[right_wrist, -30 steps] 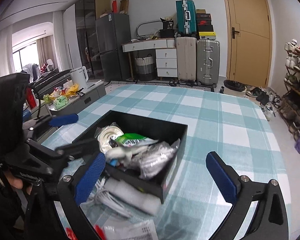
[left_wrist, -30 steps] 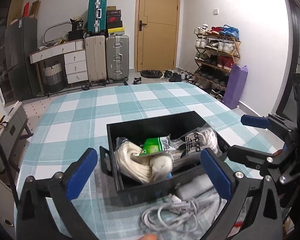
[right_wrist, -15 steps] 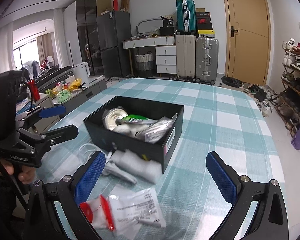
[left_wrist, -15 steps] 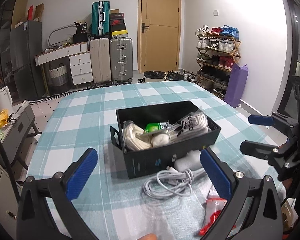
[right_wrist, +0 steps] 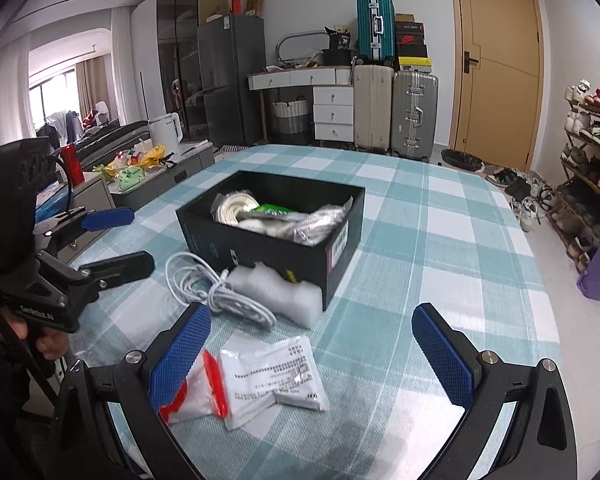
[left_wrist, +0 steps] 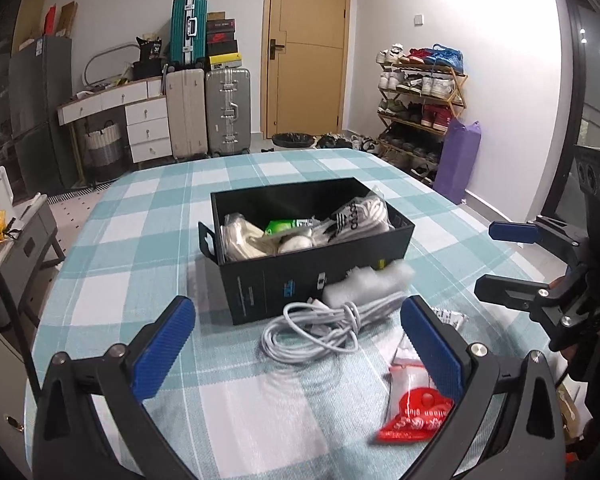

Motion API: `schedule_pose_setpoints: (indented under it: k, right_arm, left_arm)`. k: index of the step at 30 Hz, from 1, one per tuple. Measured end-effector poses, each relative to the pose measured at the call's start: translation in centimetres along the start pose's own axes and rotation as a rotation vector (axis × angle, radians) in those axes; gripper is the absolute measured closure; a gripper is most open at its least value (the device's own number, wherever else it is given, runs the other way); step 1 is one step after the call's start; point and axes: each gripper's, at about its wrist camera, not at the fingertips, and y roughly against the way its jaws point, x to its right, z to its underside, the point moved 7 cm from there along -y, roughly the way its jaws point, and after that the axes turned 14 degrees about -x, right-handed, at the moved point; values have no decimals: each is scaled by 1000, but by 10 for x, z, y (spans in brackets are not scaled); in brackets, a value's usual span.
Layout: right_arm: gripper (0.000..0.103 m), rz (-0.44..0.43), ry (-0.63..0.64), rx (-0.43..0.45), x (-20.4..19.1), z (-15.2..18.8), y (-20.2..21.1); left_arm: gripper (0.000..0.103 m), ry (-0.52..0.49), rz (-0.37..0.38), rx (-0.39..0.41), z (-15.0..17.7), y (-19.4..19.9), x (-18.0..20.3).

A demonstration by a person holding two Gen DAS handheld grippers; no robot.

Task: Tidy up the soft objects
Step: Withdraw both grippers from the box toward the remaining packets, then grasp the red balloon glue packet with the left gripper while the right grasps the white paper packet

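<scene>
Both grippers hang above the checked table, each with its jaws spread wide and nothing between them. The black box is the landmark here, already stuffed with bagged socks. Just in front of the box lies the white cable, coiled, its long run stretching left to right along the box's near wall, one end resting against a white padded pouch that touches the box's corner. Nearer than the cable sit a clear bag with a red strip and a printed white packet. The left gripper faces the cable almost dead on, so it looks the likelier picker; the right gripper is nearer the packets. Motion blur leaves the pouch's exact shape unclear.
</scene>
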Motion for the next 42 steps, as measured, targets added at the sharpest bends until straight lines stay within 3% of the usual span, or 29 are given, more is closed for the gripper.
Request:
schedule_pose_setpoints:
  k: [21, 31, 42]
  right_arm:
    - [1, 22, 26, -74, 1, 28, -12]
    - [1, 26, 52, -117, -1, 37, -23]
    - [1, 27, 43, -121, 3, 37, -24]
  left_arm:
    - [0, -95, -2, -9, 31, -2, 29]
    - [0, -189, 39, -113, 45, -18, 53]
    - [1, -227, 74, -190, 58, -35, 71]
